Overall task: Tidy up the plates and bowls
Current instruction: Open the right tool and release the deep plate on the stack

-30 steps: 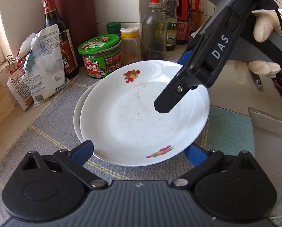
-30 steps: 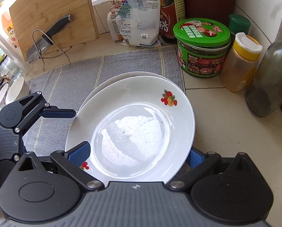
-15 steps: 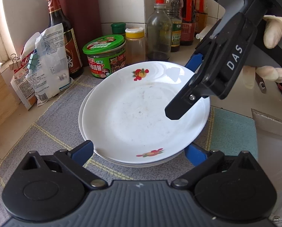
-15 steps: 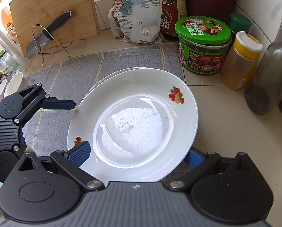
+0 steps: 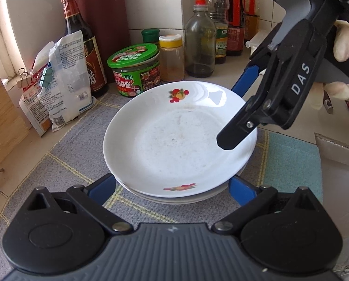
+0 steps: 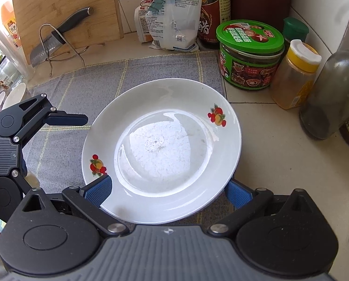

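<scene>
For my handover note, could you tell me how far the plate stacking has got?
Done: the top plate sits nested on another plate on the mat. In hand: nothing is visibly clamped; both grippers' fingers straddle the stack, the left gripper near, the right gripper opposite. Left: the bowls at the right view's edge.

Glossy, seemingly ceramic plate (image 6: pixel 161 149); matt woven cloth mat (image 6: pixel 99 86).

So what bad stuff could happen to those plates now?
The top plate sits a bit off-centre on the plate beneath, so it might slide or clink. The right claw reaches over its rim and could knock it. The green-lidded jar and bottles stand close behind, easy to bump.
</scene>
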Action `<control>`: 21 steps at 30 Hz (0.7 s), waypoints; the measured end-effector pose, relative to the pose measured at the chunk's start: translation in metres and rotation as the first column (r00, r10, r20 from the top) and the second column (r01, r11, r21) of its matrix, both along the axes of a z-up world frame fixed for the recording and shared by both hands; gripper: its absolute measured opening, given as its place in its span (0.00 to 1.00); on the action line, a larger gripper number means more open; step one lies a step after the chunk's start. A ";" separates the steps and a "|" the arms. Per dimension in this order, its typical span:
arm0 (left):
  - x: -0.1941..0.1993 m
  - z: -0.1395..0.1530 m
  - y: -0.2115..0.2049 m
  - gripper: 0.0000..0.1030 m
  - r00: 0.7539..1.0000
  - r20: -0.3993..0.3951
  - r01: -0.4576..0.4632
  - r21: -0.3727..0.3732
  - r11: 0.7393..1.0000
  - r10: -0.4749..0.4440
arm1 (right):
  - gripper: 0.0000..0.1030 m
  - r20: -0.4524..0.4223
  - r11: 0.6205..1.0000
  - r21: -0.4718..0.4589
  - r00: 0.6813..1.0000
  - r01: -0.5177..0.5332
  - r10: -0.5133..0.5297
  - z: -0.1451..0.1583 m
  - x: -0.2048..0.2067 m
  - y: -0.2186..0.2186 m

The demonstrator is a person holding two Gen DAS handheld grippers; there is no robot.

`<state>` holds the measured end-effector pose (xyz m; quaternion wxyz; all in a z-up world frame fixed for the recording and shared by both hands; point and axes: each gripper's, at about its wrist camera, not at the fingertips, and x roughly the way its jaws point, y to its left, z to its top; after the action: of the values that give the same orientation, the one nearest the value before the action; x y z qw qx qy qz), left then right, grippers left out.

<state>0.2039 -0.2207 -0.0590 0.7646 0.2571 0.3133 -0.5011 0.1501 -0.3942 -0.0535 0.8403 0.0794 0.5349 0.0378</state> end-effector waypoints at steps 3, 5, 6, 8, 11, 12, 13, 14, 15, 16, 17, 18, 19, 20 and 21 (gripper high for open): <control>-0.002 0.004 0.004 0.99 1.000 0.014 -0.006 -0.024 1.000 0.007 | 1.00 0.025 1.000 -0.017 1.000 -0.007 0.007 0.004 -0.003 0.001; -0.002 0.011 0.007 0.99 0.999 0.032 -0.029 -0.057 0.998 0.031 | 1.00 0.050 1.000 -0.018 0.999 -0.007 0.008 0.011 -0.004 0.002; -0.001 0.014 0.008 0.99 0.999 0.038 -0.035 -0.070 0.997 0.038 | 1.00 0.066 1.000 -0.022 0.998 -0.008 0.009 0.014 -0.005 0.002; 0.001 0.019 0.010 0.99 0.997 0.055 -0.056 -0.093 0.994 0.061 | 1.00 0.092 0.999 -0.048 0.996 -0.010 0.015 0.019 -0.006 0.005; 0.000 0.024 0.012 0.99 0.993 0.082 -0.072 -0.110 0.991 0.081 | 1.00 0.119 0.996 -0.087 0.993 -0.019 0.029 0.023 -0.007 0.011; -0.001 0.026 0.014 0.99 0.992 0.088 -0.079 -0.113 0.990 0.090 | 1.00 0.125 0.995 -0.095 0.991 -0.024 0.036 0.024 -0.008 0.014; -0.002 0.026 0.015 0.99 0.991 0.091 -0.084 -0.117 0.990 0.095 | 1.00 0.133 0.994 -0.103 0.990 -0.027 0.040 0.025 -0.009 0.016; -0.003 0.028 0.017 0.99 0.991 0.088 -0.089 -0.122 0.989 0.100 | 1.00 0.141 0.993 -0.112 0.989 -0.028 0.043 0.026 -0.009 0.019; -0.003 0.029 0.020 0.99 0.990 0.084 -0.100 -0.129 0.987 0.111 | 1.00 0.149 0.992 -0.119 0.988 -0.030 0.048 0.027 -0.010 0.021; -0.004 0.030 0.022 0.99 0.989 0.079 -0.114 -0.134 0.984 0.125 | 1.00 0.156 0.991 -0.127 0.986 -0.033 0.052 0.028 -0.011 0.023; -0.004 0.031 0.024 0.99 0.988 0.073 -0.126 -0.139 0.982 0.137 | 1.00 0.161 0.990 -0.135 0.985 -0.034 0.056 0.029 -0.012 0.026; -0.005 0.033 0.026 0.99 0.987 0.070 -0.137 -0.143 0.980 0.148 | 1.00 0.173 0.989 -0.146 0.983 -0.035 0.060 0.030 -0.013 0.029; -0.006 0.034 0.028 0.99 0.985 0.069 -0.147 -0.146 0.978 0.159 | 1.00 0.184 0.988 -0.151 0.981 -0.037 0.065 0.031 -0.014 0.031; -0.007 0.036 0.031 0.99 0.983 0.068 -0.160 -0.150 0.976 0.171 | 1.00 0.191 0.988 -0.150 0.979 -0.042 0.070 0.032 -0.015 0.033; -0.008 0.038 0.033 0.99 0.980 0.069 -0.175 -0.154 0.973 0.187 | 1.00 0.202 0.988 -0.150 0.977 -0.041 0.072 0.034 -0.015 0.035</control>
<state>0.1956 -0.1878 -0.0210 0.8363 0.1912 0.2656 -0.4398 0.1351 -0.3589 -0.0199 0.8936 -0.0016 0.4478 0.0307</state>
